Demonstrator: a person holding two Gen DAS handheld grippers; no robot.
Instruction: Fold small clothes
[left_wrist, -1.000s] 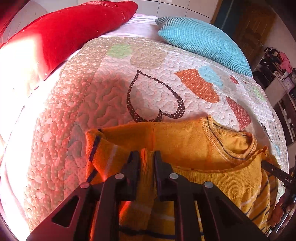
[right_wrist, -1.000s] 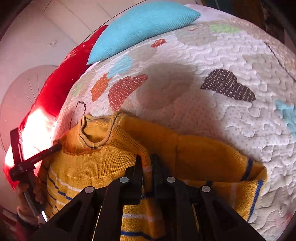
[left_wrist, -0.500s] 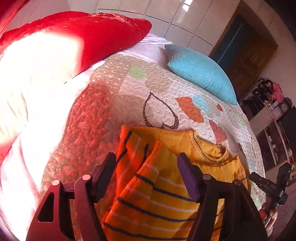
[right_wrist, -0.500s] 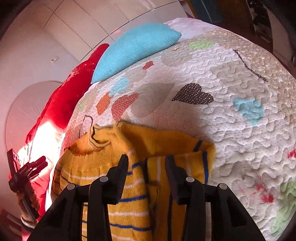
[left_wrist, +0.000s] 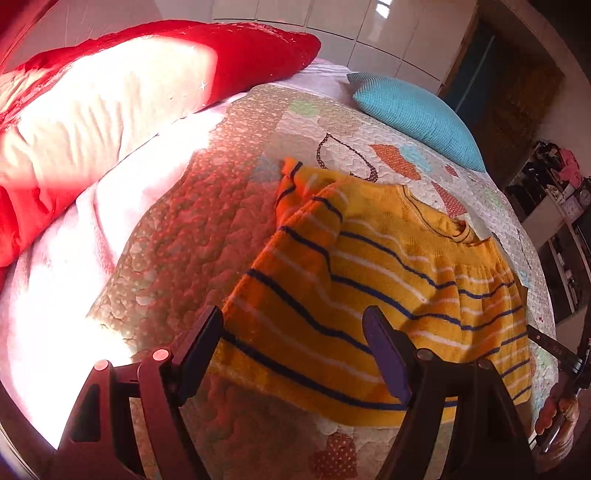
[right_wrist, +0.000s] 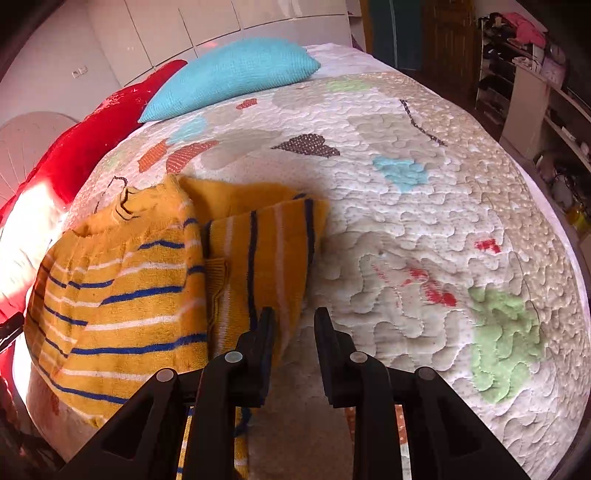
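Yellow striped sweater (left_wrist: 376, 280) lies on bed quilt (right_wrist: 424, 236), near red pillow (left_wrist: 110, 92) and blue pillow (right_wrist: 236, 77).

A moment ago both grippers pinched sweater. Now both let go.

Left gripper (left_wrist: 295, 350): jaws have just been opening, spread wide, not pressing, sweater lying below them.

Right gripper (right_wrist: 291, 332): jaws opened, then have just been closing a bit; small gap, only quilt between them.

Both pulled back toward near edge. Sleeves now lie folded in over body. Sleeve fold looks done. Next guess: fold bottom up.

ribbed knit sweater (left_wrist: 388, 280) on a puckered, matt quilted bedspread (right_wrist: 424, 229).
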